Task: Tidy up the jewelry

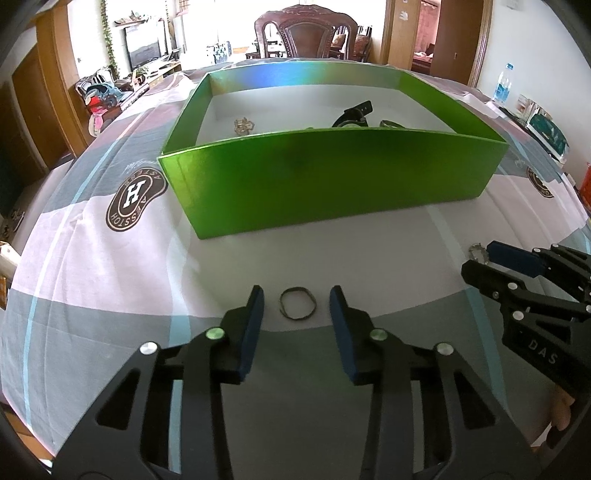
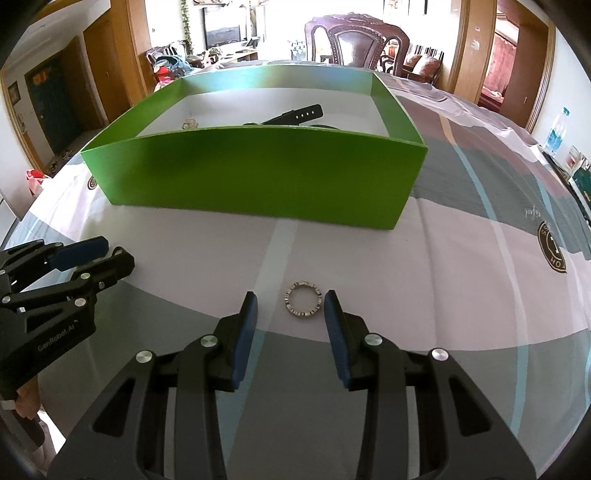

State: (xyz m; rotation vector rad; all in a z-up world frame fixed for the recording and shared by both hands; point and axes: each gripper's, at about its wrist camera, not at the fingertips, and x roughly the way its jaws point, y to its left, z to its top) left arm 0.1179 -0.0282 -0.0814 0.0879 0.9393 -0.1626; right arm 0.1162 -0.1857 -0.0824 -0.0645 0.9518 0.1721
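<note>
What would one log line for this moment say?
left gripper: open, around thin ring | right gripper: open, around studded ring | box: holds watch, brooch

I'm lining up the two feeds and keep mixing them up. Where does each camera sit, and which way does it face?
Left wrist: on the left gripper, looking down along its open fingers at a thin dark ring on the cloth; the right gripper shows at the right edge.
Right wrist: on the right gripper, open around a studded ring; the left gripper shows at left.
Shared: both face the green box holding a black watch, with a wooden chair behind.
</note>
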